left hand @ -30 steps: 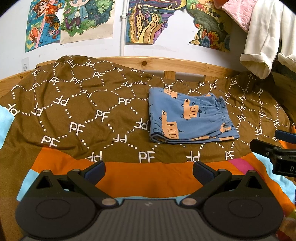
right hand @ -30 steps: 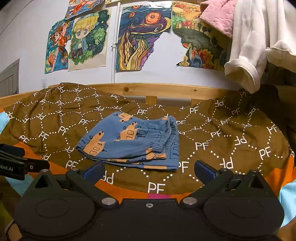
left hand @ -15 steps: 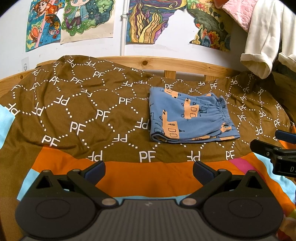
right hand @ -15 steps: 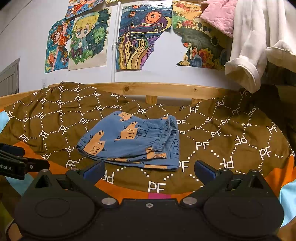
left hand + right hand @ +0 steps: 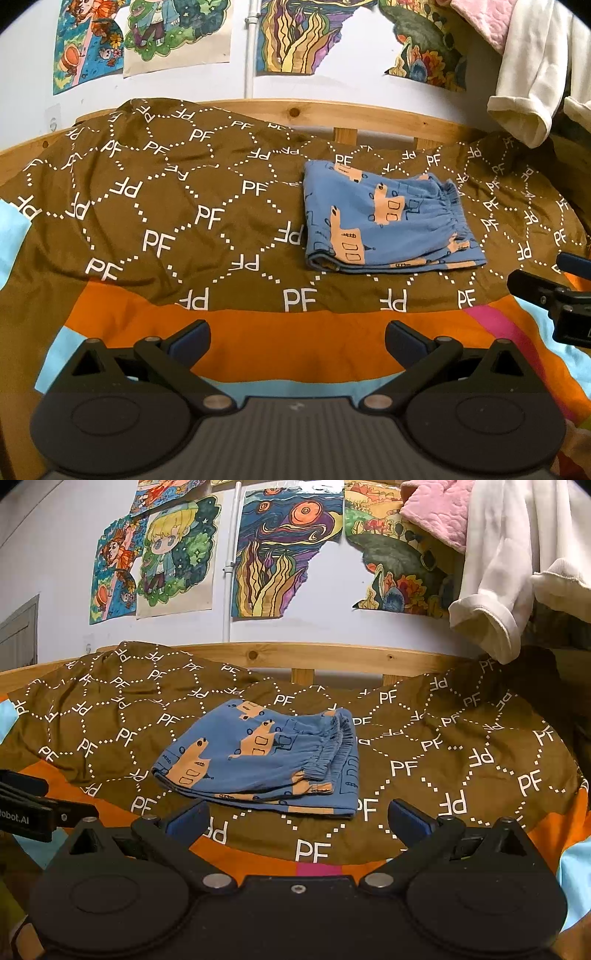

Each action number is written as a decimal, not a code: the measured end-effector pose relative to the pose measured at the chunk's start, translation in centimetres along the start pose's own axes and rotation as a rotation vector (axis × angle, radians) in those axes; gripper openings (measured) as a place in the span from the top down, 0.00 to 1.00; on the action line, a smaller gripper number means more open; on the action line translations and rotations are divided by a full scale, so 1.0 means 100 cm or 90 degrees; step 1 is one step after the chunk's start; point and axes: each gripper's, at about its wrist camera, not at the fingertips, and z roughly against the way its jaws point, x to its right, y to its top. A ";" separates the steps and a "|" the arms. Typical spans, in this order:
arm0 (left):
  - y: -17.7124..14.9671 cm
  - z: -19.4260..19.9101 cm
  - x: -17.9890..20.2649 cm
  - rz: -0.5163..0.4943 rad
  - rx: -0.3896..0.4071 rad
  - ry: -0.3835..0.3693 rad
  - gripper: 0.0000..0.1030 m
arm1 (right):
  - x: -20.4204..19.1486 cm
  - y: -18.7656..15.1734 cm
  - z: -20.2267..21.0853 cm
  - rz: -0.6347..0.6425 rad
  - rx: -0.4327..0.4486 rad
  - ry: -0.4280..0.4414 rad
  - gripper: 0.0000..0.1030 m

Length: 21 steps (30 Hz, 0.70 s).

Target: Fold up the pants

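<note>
The blue printed pants [image 5: 388,221] lie folded into a compact stack on the brown PF bedspread [image 5: 166,206], apparently finished. My left gripper [image 5: 297,338] and right gripper [image 5: 295,818] stand wide open, holding nothing, pulled back; the pants sit ahead, well clear of both.
</note>
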 end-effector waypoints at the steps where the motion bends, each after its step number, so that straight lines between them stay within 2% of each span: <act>1: 0.000 0.000 0.000 -0.001 -0.002 -0.002 0.00 | 0.000 0.000 0.000 0.001 0.000 0.000 0.01; 21: 0.001 0.000 0.002 -0.005 -0.009 0.006 0.00 | -0.001 0.001 -0.001 0.002 -0.004 0.002 0.01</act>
